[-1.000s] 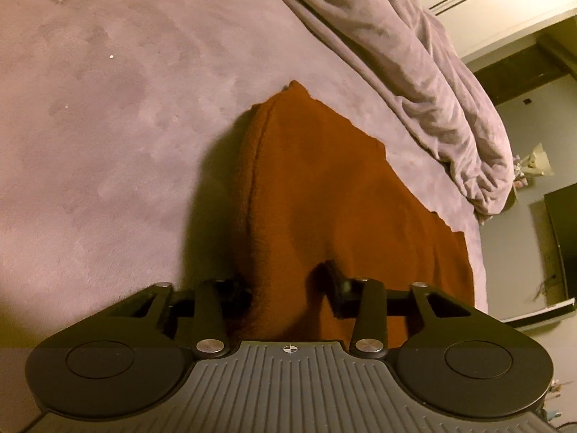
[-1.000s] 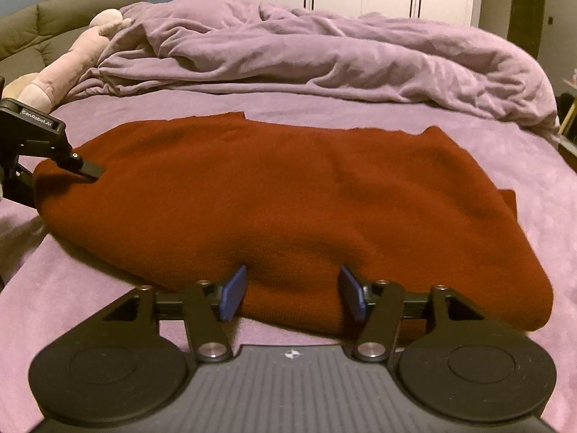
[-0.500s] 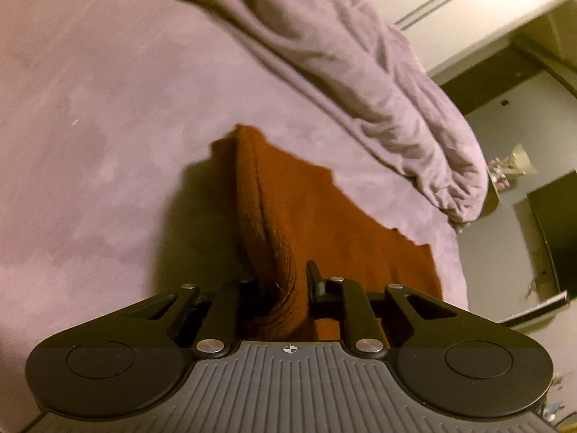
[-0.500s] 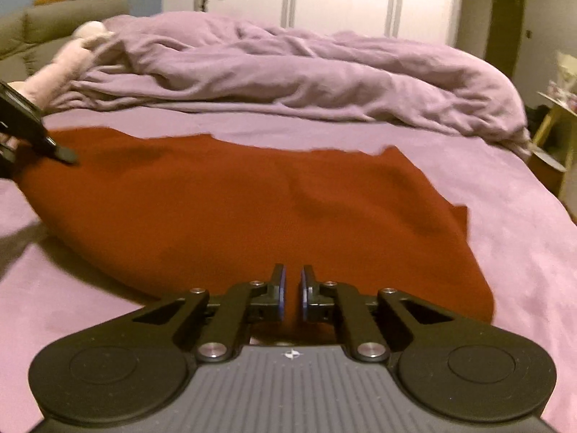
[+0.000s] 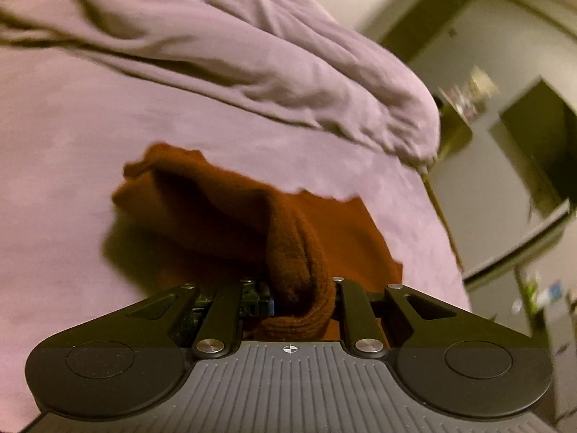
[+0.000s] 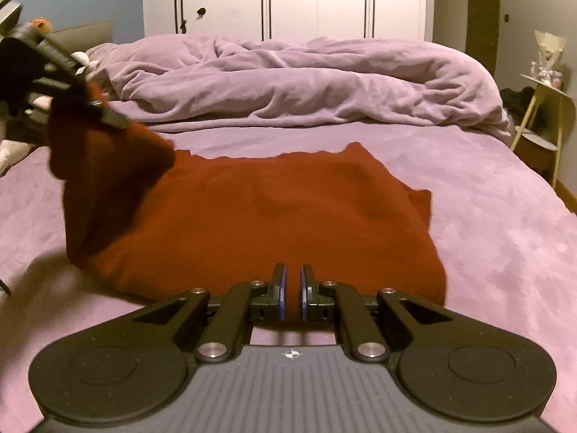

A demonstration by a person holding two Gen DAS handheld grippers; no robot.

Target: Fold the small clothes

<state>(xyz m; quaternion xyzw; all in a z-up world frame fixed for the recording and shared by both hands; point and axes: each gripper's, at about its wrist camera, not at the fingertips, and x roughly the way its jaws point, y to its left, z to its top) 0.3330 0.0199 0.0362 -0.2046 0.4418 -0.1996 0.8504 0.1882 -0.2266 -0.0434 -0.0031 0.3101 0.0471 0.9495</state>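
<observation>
A rust-red knitted garment lies on the purple bed sheet. My left gripper is shut on a thick fold of the garment and holds its left end lifted off the bed; it shows as a black tool in the right wrist view at the upper left. My right gripper is at the garment's near edge with its blue pads nearly together. Whether cloth sits between them is hidden.
A crumpled purple duvet lies across the far side of the bed. White wardrobe doors stand behind it. A small side table stands off the bed's right edge. Soft toys lie at the far left.
My left gripper closed on the garment's left end and lifted it up off the bed. My right gripper closed at the near edge one second to half a second ago and stays there.
</observation>
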